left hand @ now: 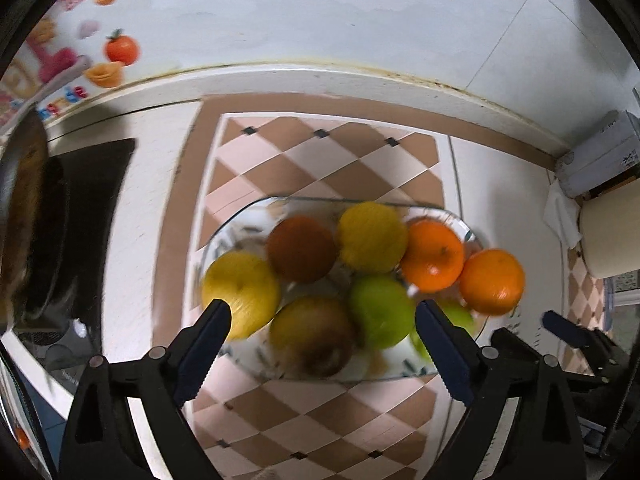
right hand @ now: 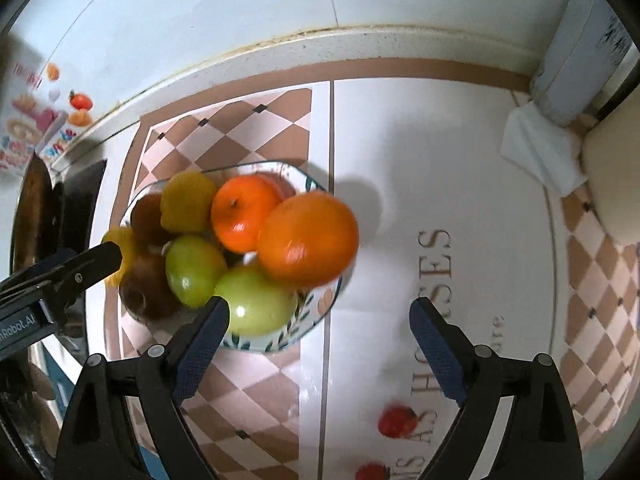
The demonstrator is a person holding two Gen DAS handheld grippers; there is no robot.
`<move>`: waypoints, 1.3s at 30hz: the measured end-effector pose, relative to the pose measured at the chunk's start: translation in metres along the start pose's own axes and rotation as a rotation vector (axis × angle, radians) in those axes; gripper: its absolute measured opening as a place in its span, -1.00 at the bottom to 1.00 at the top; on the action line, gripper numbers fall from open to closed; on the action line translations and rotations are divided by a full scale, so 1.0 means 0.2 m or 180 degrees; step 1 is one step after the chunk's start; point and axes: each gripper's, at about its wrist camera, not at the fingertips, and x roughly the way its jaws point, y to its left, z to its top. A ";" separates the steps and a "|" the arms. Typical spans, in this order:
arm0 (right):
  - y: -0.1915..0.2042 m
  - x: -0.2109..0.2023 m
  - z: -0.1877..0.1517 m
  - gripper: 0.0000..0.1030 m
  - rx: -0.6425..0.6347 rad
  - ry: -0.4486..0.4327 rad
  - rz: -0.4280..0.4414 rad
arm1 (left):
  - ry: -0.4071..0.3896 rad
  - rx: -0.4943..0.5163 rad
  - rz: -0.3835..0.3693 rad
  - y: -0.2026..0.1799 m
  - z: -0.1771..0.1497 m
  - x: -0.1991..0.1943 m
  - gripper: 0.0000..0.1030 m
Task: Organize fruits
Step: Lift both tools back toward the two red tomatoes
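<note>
Glass bowl (left hand: 472, 236) sits on the checkered mat (left hand: 280, 184), all fruit piled in it, so the sort looks basically done.

Layout relative to the bowl:
- Lemons (left hand: 240, 292) at its left and back, kiwis (left hand: 302, 248) at back-centre and front.
- Green apples (left hand: 380, 312) at front-right.
- Oranges (left hand: 432, 256) on the right. The outer orange (left hand: 492, 282) rides right at or over the right rim, on top of the pile. Probably last in, no lower slot left. My guess is it's the one that could roll off.
- Like fruits mostly sit in adjacent pairs, which fits grouping by type.

Grippers:
- Left gripper (left hand: 322, 316): fingers spread wide, nothing between the pads. Pointing steeply down over the bowl's front edge, straddling a kiwi and an apple from above, no contact visible.
- Right gripper (right hand: 320, 312): also spread wide and empty. Pointing steeply down over the bowl's right rim; left finger (right hand: 208, 328) over an apple, right finger over bare white mat well right of the bowl.
- The two sit side by side over the bowl, left one on its left, right one on its right; each shows at the edge of the other's view.

Both frames are motion-blurred, so contact between fruits is hard to call. Judgement: both hands free, nothing outside the bowl left to collect in either view.
</note>
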 end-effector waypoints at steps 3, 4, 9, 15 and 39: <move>0.04 -0.09 -0.07 0.82 -0.0061 -0.0137 -0.0104 | -0.0100 0.0011 0.0079 0.03 -0.09 -0.06 0.83; 0.05 -0.13 -0.10 0.82 -0.0074 -0.0175 -0.0129 | -0.0142 0.0019 0.0089 0.04 -0.12 -0.09 0.83; 0.09 -0.32 -0.24 0.82 -0.0075 -0.0398 -0.0195 | -0.0390 0.0048 0.0145 0.08 -0.25 -0.26 0.83; 0.15 -0.56 -0.39 0.83 -0.0093 -0.0655 -0.0192 | -0.0693 0.0052 0.0137 0.13 -0.41 -0.50 0.83; 0.33 -1.20 -0.95 0.86 -0.0184 -0.1319 -0.0158 | -0.1425 0.0121 0.0100 0.19 -0.93 -1.11 0.83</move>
